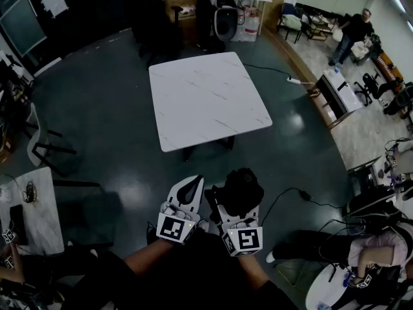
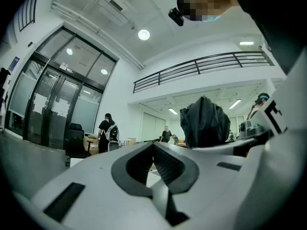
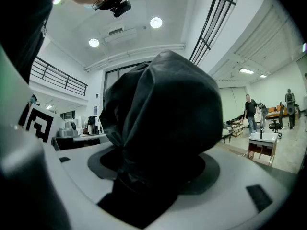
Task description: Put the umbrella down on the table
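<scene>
A folded black umbrella (image 1: pixel 242 190) bulges out of my right gripper (image 1: pixel 236 204), whose jaws are shut around it; both are held level over the dark floor. In the right gripper view the umbrella (image 3: pixel 163 109) fills the middle and hides the jaw tips of the right gripper (image 3: pixel 154 175). My left gripper (image 1: pixel 191 182) is just left of it, shut with nothing between its jaws. From the left gripper view the left gripper (image 2: pixel 153 146) shows its tips touching, and the umbrella (image 2: pixel 204 121) rises at the right. The white marble table (image 1: pixel 206 99) stands ahead, apart from both grippers.
A black chair (image 1: pixel 45 144) and a small white desk (image 1: pixel 40 212) are at the left. A cable (image 1: pixel 284 202) lies on the floor at the right, beside a seated person (image 1: pixel 381 250). Chairs and clutter (image 1: pixel 222 11) stand beyond the table. A person (image 1: pixel 352 34) stands far right.
</scene>
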`<state>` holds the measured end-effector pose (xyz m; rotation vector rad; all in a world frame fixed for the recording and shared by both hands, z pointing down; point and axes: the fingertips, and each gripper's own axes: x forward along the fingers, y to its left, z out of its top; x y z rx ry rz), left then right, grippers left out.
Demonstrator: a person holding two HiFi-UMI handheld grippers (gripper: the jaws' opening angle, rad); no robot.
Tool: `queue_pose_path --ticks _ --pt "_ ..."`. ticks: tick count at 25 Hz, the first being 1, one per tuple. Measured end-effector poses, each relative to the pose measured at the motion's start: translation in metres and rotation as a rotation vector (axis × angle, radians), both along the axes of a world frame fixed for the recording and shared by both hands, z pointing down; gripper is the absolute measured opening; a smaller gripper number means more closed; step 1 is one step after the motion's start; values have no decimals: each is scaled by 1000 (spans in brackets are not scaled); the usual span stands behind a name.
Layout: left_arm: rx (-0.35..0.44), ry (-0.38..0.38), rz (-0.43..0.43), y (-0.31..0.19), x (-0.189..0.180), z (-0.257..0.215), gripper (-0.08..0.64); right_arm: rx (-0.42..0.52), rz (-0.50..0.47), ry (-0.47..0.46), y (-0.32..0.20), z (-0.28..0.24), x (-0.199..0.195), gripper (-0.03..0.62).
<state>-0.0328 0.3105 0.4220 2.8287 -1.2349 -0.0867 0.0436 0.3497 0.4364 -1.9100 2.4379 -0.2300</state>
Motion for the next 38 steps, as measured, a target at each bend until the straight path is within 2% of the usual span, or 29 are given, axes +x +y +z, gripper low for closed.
queue_pose_path --ticks 7,12,16,20,30,38 --pt "40 28 23 -3 17 -5 8 -8 26 -18 -15 5 19 330" --pt "24 25 9 -12 21 -4 8 -58 33 -27 -28 16 27 330" --pt "18 27 2 -34 21 2 8 -63 33 -9 -49 17 27 330" --pt "8 29 -4 -64 28 9 8 -82 57 36 -74 20 33 330" --pt "-56 81 25 -171 41 23 8 -122 83 32 -179 26 47 330" --pt "-25 100 91 -274 54 25 8 -158 112 78 -269 22 53 330"
